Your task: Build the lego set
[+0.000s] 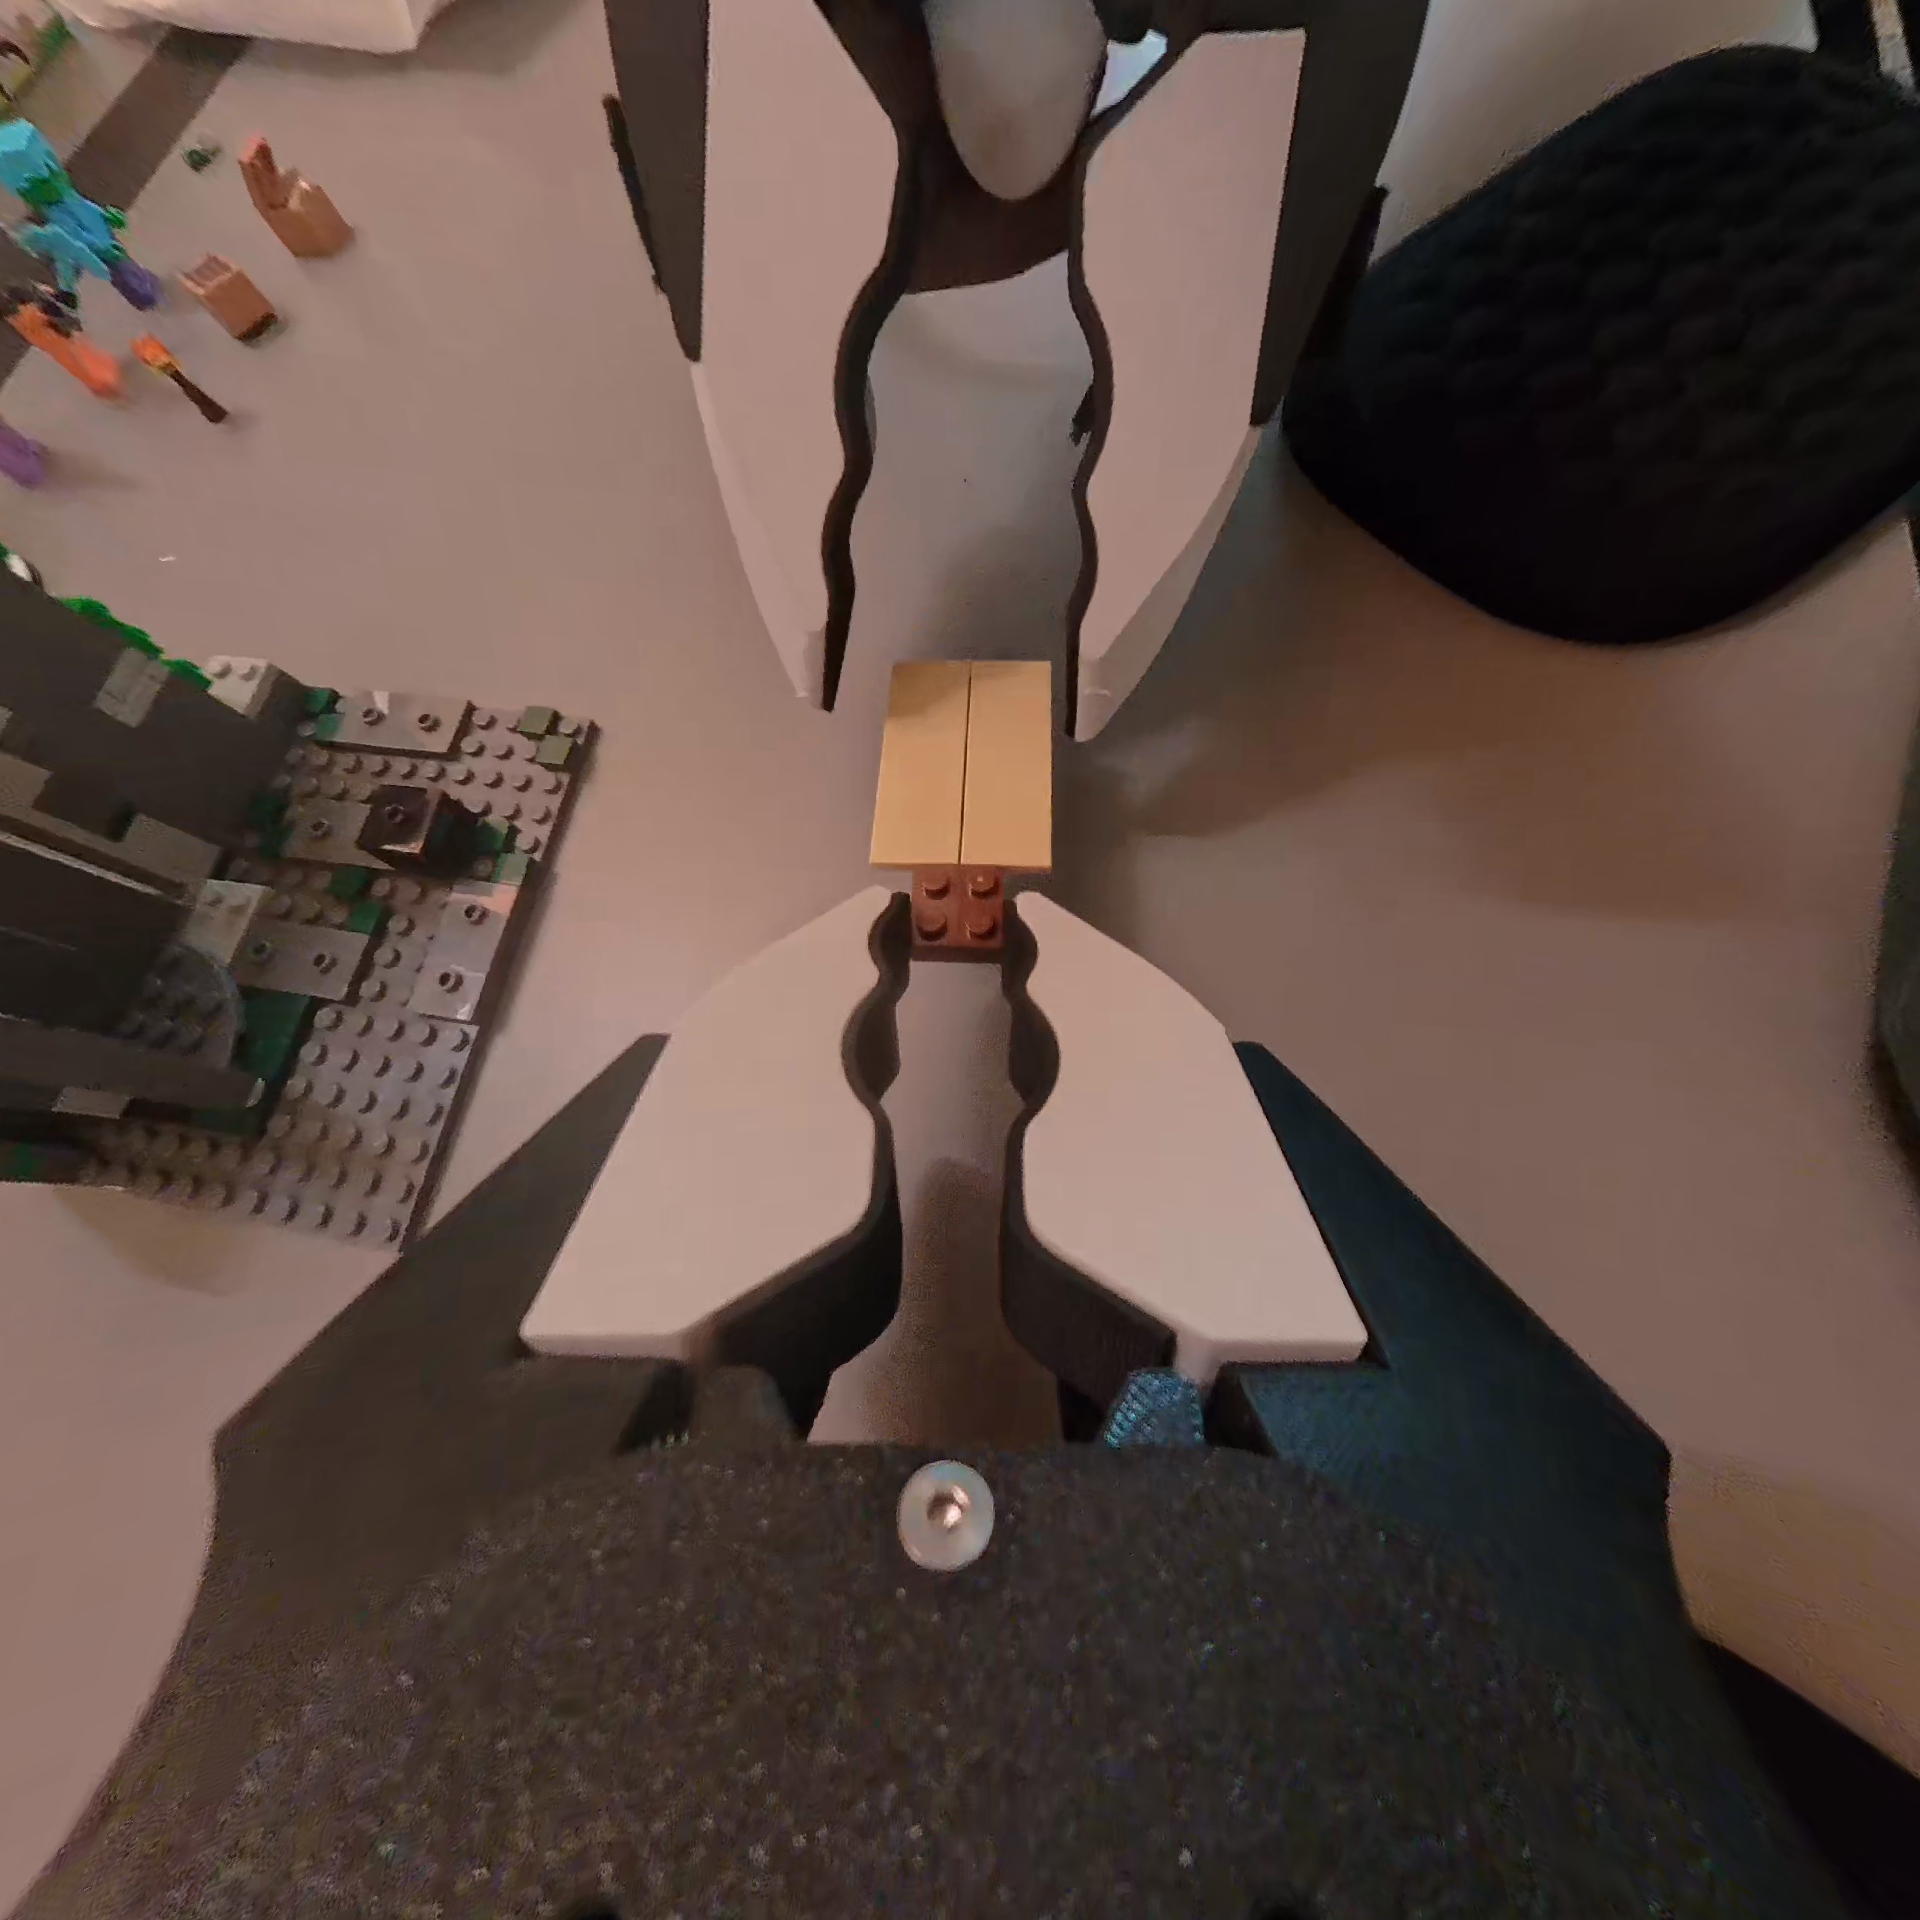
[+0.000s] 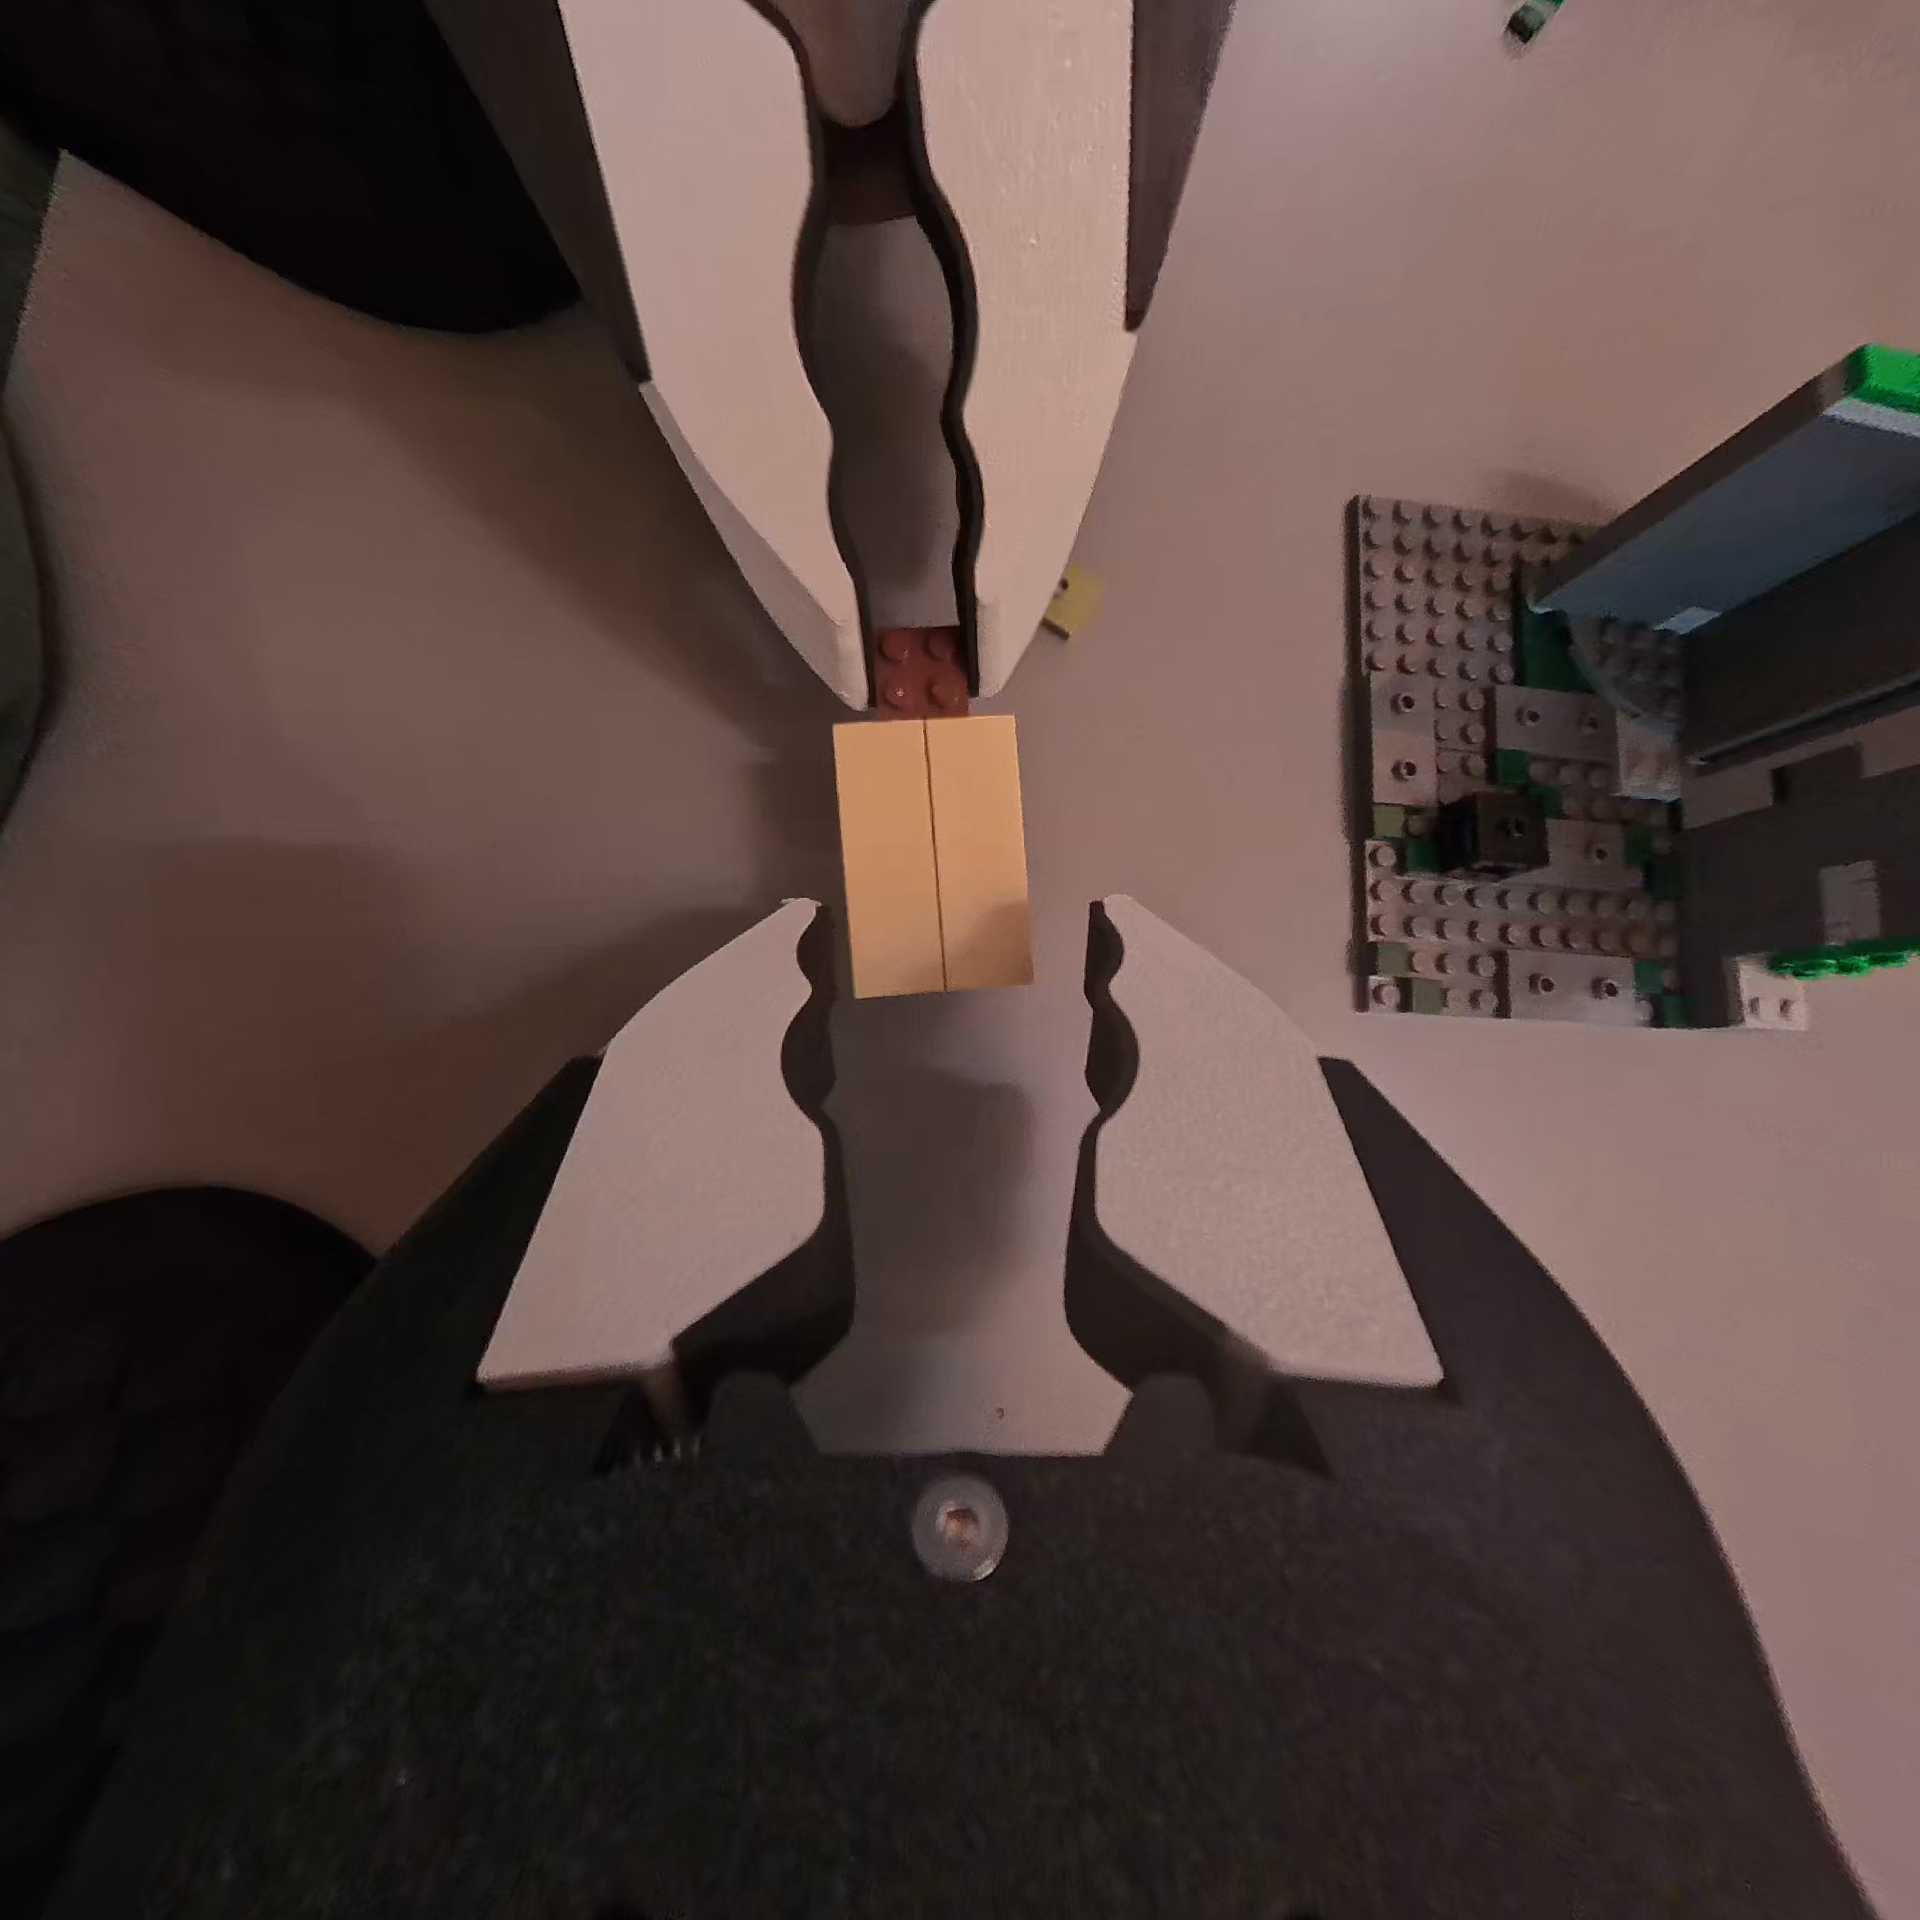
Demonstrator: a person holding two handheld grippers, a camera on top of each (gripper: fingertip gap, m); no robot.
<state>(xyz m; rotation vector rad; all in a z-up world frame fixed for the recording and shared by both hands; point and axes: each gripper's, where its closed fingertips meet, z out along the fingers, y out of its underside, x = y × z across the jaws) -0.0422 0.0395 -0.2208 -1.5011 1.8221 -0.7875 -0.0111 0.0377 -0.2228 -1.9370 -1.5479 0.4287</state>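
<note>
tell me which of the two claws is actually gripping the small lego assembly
The left claw: its tips are shut on the brown studded piece. The right claw stands open around the tan tiles' far end, not touching.

Left hand-held gripper [image 1: 958, 925] closed tight at its tips, right hand-held gripper [image 2: 951, 914] spread apart, tips facing each other

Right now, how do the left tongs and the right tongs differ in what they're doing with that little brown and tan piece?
The left tongs are shut on the brown studded plate; the right tongs are open. The left tongs clamp the piece's end, while the right tongs flank the smooth tan tiles with a gap on each side. Both point at the same piece from opposite ends, above the pale table.
</note>
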